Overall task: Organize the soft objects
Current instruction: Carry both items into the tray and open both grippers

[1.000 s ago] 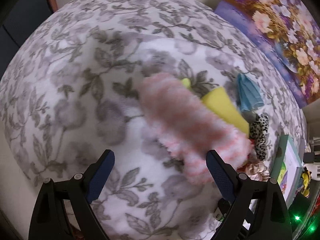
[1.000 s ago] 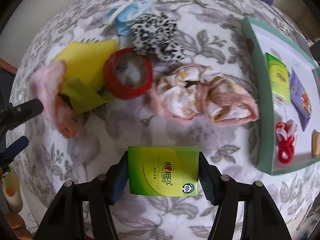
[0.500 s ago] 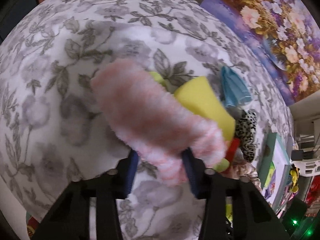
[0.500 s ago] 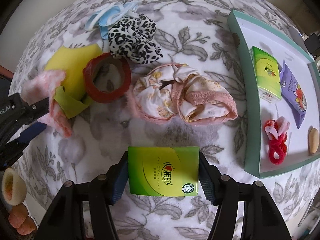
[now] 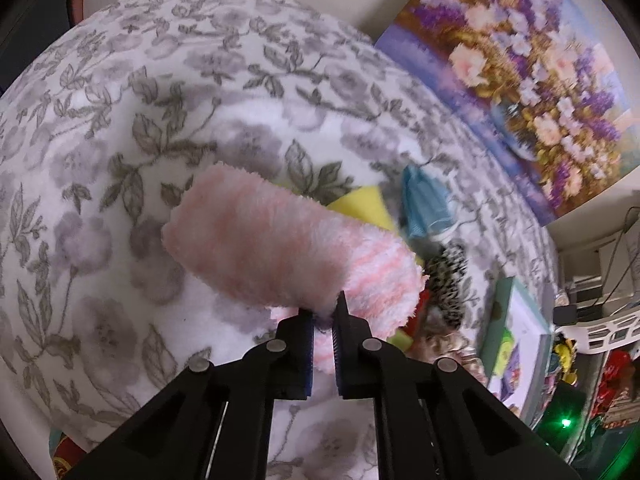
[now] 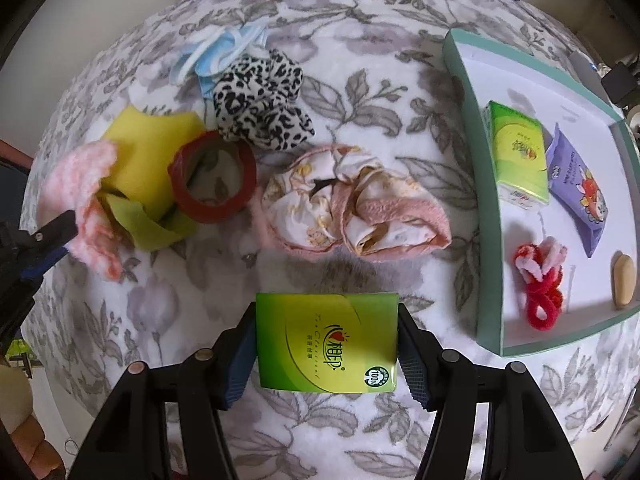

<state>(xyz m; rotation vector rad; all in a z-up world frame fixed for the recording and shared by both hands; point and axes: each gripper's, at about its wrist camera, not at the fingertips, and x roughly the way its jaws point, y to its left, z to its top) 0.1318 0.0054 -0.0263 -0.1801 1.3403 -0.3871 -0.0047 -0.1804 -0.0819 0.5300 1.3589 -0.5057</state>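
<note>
Left gripper [image 5: 323, 312] pinched on pink sock [image 5: 288, 252], right gripper [image 6: 326, 344] clamped on green tissue pack [image 6: 326, 344] above floral blanket [image 6: 360, 92], teal tray [image 6: 486, 264] at right.

The left wrist view looks steeply down and forward along its tool [image 5: 322, 316], very near the floral blanket [image 5: 120, 152]. The right wrist view looks straight down from higher up. Both views share the yellow sponge [image 5: 366, 206], the leopard scrunchie [image 6: 260, 100] and the teal tray [image 6: 490, 280].
</note>
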